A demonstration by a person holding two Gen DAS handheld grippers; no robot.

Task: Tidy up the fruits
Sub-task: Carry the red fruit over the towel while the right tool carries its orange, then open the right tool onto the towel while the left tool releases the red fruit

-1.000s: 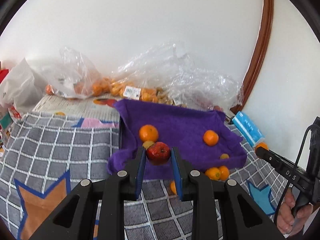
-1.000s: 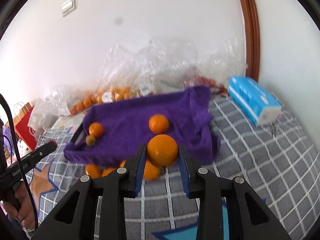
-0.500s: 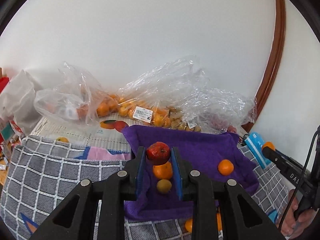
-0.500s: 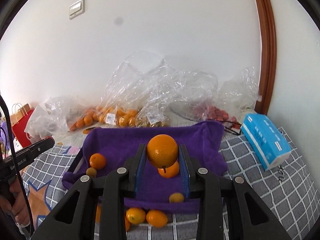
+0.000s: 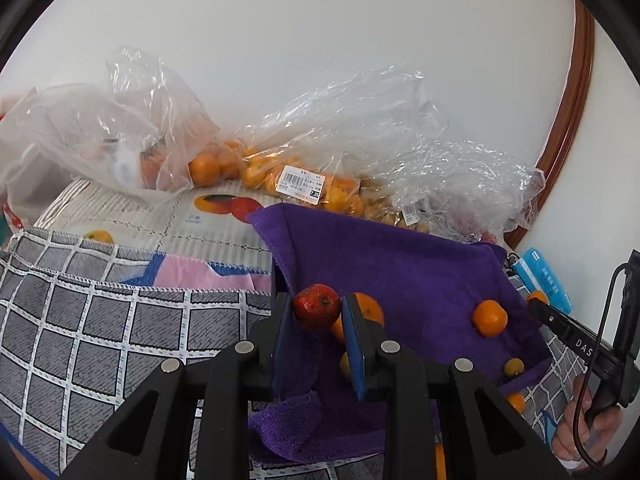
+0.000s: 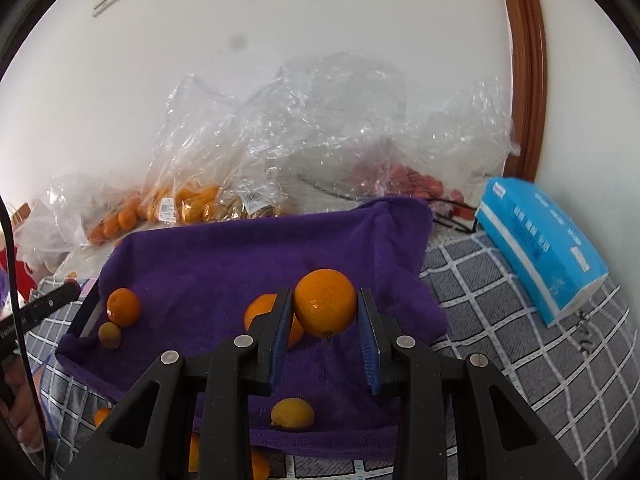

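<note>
My left gripper (image 5: 317, 312) is shut on a small red apple (image 5: 316, 306) and holds it above the left end of a purple towel (image 5: 404, 276). My right gripper (image 6: 325, 314) is shut on a large orange (image 6: 325, 307) above the same towel (image 6: 224, 256). On the towel lie an orange (image 5: 489, 317), another orange (image 6: 123, 307) and small yellow fruits (image 6: 292, 413) (image 6: 109, 334). One orange (image 6: 260, 312) sits partly hidden behind my right gripper's left finger.
Clear plastic bags of oranges (image 5: 304, 184) (image 6: 188, 204) and red fruit (image 6: 416, 178) lie along the wall behind the towel. A blue tissue pack (image 6: 540, 252) lies at the right. A grey checked cloth (image 5: 100, 320) covers the surface. Loose oranges (image 5: 514, 402) lie off the towel's front edge.
Both grippers, each still holding its fruit, have moved forward and lower over the purple towel. The bags at the wall appear closer.
</note>
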